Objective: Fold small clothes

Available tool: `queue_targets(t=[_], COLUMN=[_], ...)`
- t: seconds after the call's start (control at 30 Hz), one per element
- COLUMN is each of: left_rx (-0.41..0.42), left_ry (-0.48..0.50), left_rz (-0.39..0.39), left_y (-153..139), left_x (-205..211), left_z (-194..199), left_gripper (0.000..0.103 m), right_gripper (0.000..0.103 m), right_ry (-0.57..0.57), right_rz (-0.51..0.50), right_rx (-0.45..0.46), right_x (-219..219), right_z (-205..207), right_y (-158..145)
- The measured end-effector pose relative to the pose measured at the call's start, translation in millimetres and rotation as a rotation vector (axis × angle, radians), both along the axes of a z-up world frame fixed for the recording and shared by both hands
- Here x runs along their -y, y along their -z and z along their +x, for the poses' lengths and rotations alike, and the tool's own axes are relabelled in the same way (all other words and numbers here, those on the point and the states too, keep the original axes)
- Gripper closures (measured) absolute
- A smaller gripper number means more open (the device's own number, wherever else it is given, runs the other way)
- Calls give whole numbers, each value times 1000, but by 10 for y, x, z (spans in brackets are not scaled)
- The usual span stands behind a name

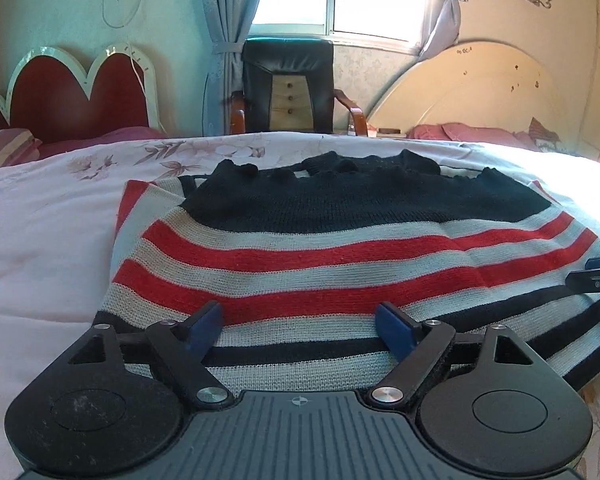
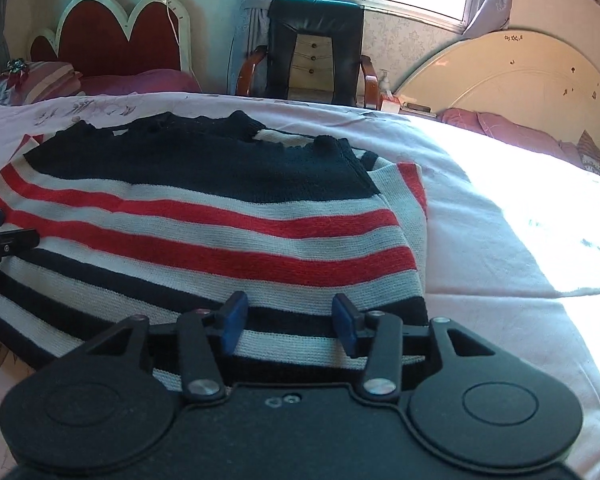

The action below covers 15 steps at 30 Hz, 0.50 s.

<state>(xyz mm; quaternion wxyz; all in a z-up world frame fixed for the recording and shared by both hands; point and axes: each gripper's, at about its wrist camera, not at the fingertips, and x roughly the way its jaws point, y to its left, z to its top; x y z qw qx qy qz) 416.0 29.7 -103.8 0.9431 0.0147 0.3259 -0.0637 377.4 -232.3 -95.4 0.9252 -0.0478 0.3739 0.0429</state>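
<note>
Knitted and striped in red, grey and navy, the sweater [image 1: 332, 248] lies flat mid-frame on the floral quilt [image 1: 40, 240] — soft, light, likely to sag and stretch, so best pinched at its near hem corners. Left gripper [image 1: 300, 332] and right gripper [image 2: 290, 322] both gape over that hem, pressing on nothing.

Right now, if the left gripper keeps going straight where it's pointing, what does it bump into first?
Most likely the striped sweater. The left gripper points down with open jaws over its near hem, so its fingertips should meet the knit lying on the bed, though depth is hard to judge.
</note>
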Motion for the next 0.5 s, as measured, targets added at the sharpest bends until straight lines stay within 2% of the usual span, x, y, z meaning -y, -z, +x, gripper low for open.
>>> queue_targets(t=[0.23,0.3,0.43,0.5], left_rx=[-35,-47,-83,-35], left_ry=[41,49,26,11], left_rz=[-3,14,-16,-55], left_y=[-28,-39,-176,-275], left_x=[-77,-59,-146,-281], left_z=[67,102,82,-137], left_gripper=[18,15,15,15], right_gripper=[62,65,68,68], right_ry=[67,96,108,104], right_rz=[101,179,124,158], right_rx=[-46,-54,-79,-5], right_x=[242,392,305,320], right_z=[29,22,33,-140], right_y=[-23,8,-88,-242])
